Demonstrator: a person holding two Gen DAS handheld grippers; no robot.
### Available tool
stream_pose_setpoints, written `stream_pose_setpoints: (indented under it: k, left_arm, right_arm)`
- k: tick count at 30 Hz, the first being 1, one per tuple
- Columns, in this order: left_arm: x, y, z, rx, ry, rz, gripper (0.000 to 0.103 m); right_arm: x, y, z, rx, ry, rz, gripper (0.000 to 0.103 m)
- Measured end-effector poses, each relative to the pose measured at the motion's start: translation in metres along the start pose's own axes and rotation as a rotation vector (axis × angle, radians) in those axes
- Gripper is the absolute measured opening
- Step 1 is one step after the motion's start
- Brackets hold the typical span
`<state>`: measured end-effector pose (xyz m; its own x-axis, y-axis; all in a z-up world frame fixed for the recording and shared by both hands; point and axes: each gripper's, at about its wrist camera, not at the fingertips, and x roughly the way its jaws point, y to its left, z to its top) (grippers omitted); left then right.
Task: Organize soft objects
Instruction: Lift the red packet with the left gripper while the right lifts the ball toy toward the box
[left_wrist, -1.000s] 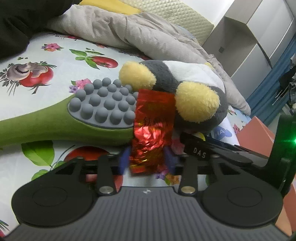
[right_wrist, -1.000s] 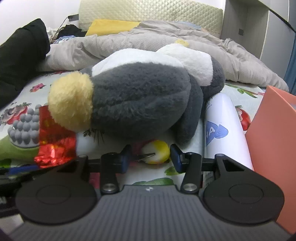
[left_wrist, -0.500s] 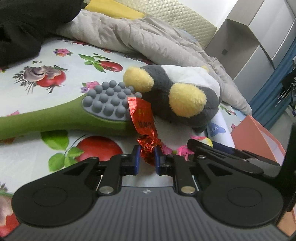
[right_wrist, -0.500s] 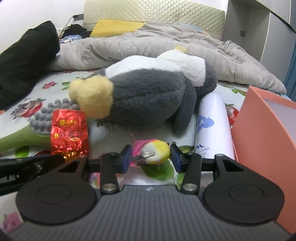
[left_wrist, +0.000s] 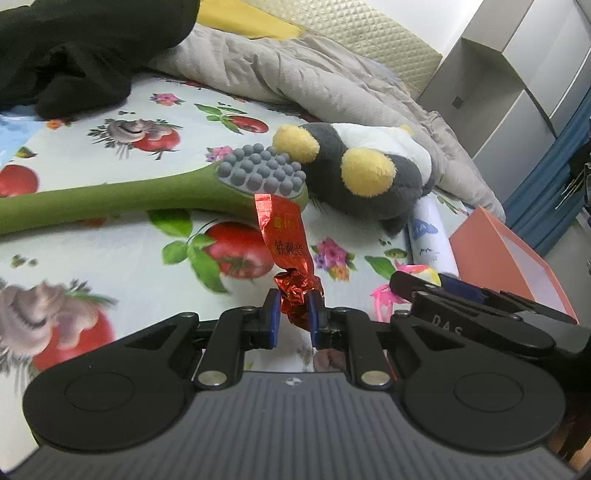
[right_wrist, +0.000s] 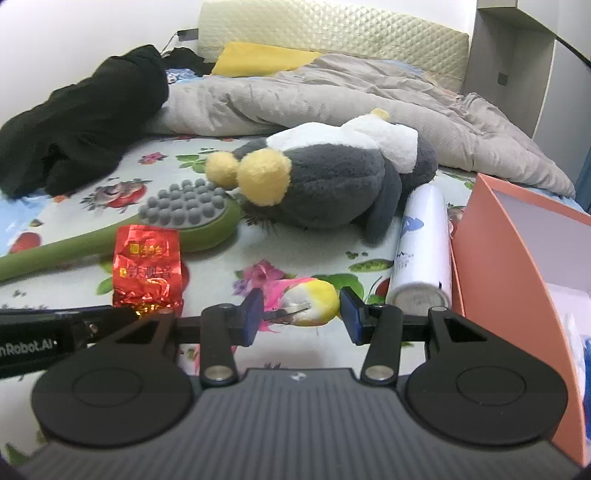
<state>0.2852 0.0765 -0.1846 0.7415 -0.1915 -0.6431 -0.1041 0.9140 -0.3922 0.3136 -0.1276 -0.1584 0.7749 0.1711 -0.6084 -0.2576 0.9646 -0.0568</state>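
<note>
Green massager's handle (left_wrist: 74, 206) cut off left

Crinkled glossy foil packet (left_wrist: 286, 240), fluffy plush penguin (right_wrist: 332, 184), matt rubbery massager (right_wrist: 184, 210), printed cloth sheet (left_wrist: 110, 258)

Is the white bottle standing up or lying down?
Lying down. The white bottle rests on its side on the bedsheet, beside the orange box.

crinkled red foil packet (left_wrist: 291, 254) upright, lifted – yellow-white toy (right_wrist: 314, 301) lifted beside it.
</note>
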Motion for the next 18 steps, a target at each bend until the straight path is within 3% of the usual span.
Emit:
stream_pose_setpoints:
  k: [18]
  left_arm:
    - [-0.095,-0.002,-0.029,-0.004,-0.002,0.047,0.018]
  right_arm:
    - [-0.087,0.003,-0.027,0.034,0.090,0.109,0.048]
